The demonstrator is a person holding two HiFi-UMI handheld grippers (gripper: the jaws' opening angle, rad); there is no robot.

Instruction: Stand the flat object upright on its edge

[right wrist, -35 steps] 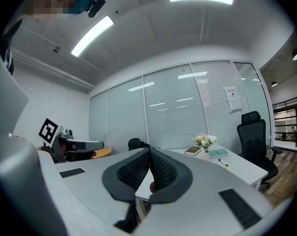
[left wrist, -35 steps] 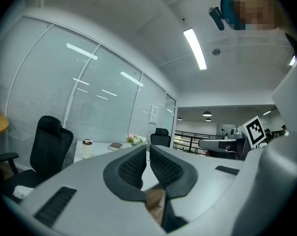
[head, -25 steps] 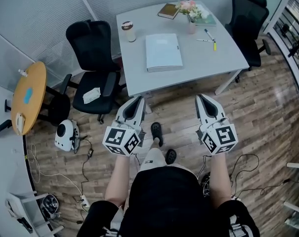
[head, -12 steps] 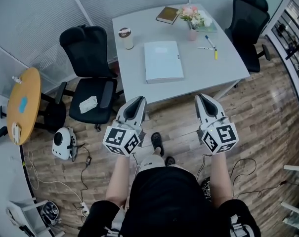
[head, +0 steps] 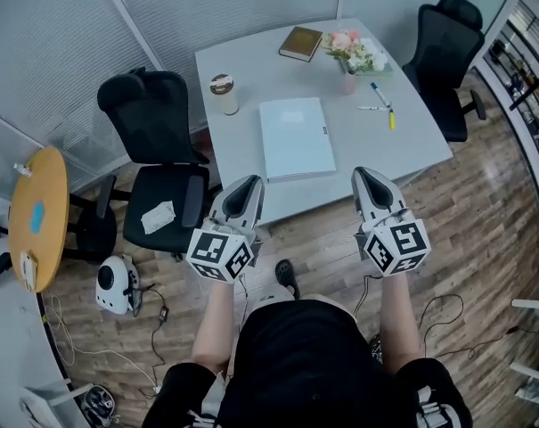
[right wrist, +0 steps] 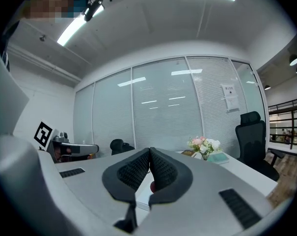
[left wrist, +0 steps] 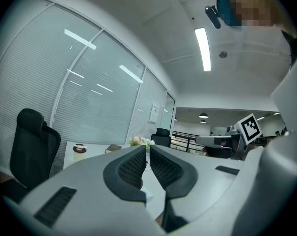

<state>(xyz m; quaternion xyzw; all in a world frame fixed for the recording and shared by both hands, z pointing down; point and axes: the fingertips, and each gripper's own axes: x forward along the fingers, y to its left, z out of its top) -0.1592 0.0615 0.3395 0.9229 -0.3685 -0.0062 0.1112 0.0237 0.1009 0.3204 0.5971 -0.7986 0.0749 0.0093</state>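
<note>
Low in the middle of the head view, the left tool [head: 249, 184] and the right tool [head: 365, 175] are held side by side in the air. Each has its jaws pressed together with nothing between them. Their tips point up the frame, and the near edge of the grey counter [head: 251, 69] runs past them. Just above them, at frame centre, the white folder [head: 296, 137] lies flat on the counter, apart from both tools. A lidded cup [head: 223, 94] stands to its upper left and pens [head: 381, 107] lie to its right. Farthest up, a vase of flowers [head: 352, 53] and a brown book [head: 301, 43] sit near the far edge.
</note>
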